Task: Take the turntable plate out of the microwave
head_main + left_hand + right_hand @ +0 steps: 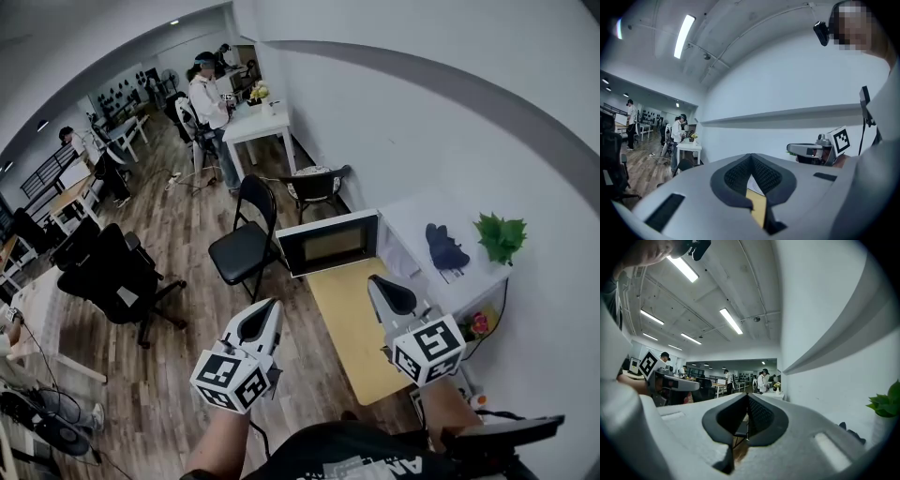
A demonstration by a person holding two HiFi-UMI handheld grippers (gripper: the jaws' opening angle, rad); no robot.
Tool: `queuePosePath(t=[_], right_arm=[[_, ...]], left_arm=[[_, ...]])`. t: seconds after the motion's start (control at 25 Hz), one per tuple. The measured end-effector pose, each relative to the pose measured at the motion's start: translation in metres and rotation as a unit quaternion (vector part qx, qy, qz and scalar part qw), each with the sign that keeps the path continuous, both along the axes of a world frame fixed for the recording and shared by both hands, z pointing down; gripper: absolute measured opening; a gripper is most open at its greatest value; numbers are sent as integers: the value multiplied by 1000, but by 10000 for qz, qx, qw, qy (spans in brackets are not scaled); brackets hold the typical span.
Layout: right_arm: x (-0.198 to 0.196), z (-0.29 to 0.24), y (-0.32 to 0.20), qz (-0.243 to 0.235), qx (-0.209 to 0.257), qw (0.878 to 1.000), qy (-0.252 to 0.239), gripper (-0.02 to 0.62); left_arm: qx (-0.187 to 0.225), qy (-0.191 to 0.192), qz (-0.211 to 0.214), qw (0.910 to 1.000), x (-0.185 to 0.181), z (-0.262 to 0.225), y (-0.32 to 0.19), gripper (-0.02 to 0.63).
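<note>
head view: the microwave [328, 242] sits door closed at the far end of the wooden table [352, 328], its plate hidden; left gripper [272, 305] and right gripper [375, 281] hover level, short of it

left gripper view: jaws clenched together, empty

right gripper view: jaws clenched together, empty

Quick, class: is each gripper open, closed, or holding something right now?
Left gripper: closed, holding nothing.
Right gripper: closed, holding nothing.
</note>
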State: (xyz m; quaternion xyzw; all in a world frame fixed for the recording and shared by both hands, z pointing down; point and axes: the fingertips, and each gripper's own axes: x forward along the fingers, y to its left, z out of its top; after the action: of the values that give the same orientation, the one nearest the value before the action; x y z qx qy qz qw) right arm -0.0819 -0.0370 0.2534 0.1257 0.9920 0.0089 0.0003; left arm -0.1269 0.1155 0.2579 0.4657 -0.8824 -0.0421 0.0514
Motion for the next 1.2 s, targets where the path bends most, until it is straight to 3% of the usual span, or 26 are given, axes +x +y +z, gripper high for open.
queuePosePath(t=[0.4, 0.68, 1.0, 1.2], right_arm=[[-19, 7, -45, 193, -65, 9998, -9, 6], [-42, 11, -71, 676, 104, 9977, 9, 6], [-86, 13, -85, 1762, 31, 9843, 138, 6], [-107, 10, -90, 2320, 23, 9725, 205, 6]], left_arm=[[-3, 99, 430, 9990, -34, 6, -61, 0], [135, 116, 879, 9960, -79, 12, -96, 0], [10, 2, 1857, 9826, -144, 16, -129, 0], [115, 87, 2446, 9695, -176, 14, -146, 0]])
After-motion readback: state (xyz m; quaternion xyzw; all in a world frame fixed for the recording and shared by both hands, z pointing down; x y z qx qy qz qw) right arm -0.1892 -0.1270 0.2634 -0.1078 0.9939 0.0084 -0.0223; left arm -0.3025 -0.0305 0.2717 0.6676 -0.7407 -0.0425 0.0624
